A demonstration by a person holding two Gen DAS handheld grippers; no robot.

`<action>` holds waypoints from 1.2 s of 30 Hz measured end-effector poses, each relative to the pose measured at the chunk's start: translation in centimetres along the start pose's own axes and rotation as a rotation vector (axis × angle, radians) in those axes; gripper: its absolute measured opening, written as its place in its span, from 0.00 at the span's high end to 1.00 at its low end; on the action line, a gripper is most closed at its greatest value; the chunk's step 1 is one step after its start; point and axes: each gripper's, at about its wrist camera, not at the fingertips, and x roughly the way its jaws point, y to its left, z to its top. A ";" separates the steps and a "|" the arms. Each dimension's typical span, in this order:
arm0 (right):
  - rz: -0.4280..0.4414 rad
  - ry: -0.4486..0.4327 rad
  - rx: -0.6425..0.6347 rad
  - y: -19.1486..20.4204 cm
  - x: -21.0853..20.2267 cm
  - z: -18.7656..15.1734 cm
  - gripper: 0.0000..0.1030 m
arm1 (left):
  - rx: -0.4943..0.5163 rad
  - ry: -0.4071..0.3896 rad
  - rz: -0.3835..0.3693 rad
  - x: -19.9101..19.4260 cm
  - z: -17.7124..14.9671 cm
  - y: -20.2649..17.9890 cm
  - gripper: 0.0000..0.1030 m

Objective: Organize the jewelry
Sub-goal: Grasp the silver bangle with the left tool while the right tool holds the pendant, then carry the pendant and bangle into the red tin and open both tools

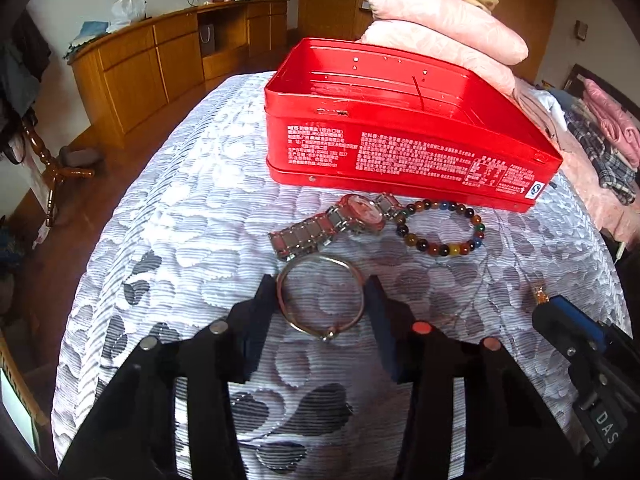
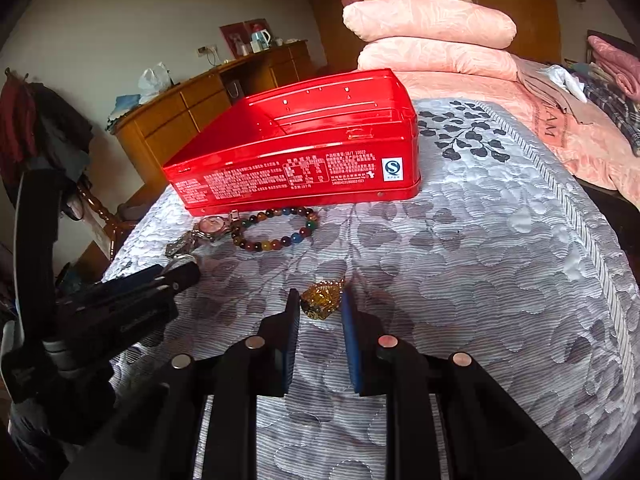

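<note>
Left gripper [image 1: 322, 300]: the two dark fingers straddle a thin metal bangle [image 1: 321, 298] that lies flat on the grey patterned bedspread [image 1: 180, 208]. Each finger sits against the outer edge of the ring, one on either side; the pictures do not settle whether the fingers press on it or only rest beside it, so a firm grasp cannot be confirmed.

Right gripper [image 2: 320, 304]: the fingers flank an amber-yellow pendant [image 2: 322, 300] resting on the bedspread. Both fingers stand close to the pendant, with a narrow gap visible on the left side. Whether the pendant is clamped cannot be told. A thin chain [image 1: 476, 284] runs across the cloth from the pendant.

Beyond the bangle:
- A wristwatch [image 1: 340, 220] with a pink dial and metal link band lies stretched out, its near band end just beside the bangle.
- A bead bracelet [image 1: 440, 226] of mixed brown, amber and blue beads lies to the right of the watch, touching it near the dial.
- A red tin box [image 1: 400, 132] stands open directly behind both, white print on its side wall.

Folded pink quilts [image 2: 432, 40] are stacked behind the box.
</note>
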 end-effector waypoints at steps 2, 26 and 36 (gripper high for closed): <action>-0.005 0.001 -0.003 0.1 0.0 0.0 0.80 | -0.005 -0.007 -0.012 -0.4 0.0 0.3 0.57; -0.047 -0.187 -0.125 4.0 -4.6 3.2 0.80 | 0.020 -0.277 -0.024 -8.1 0.3 2.0 0.57; -0.069 -0.262 -0.129 3.4 -4.9 7.2 0.80 | 0.033 -0.364 -0.044 -9.2 4.1 1.4 0.57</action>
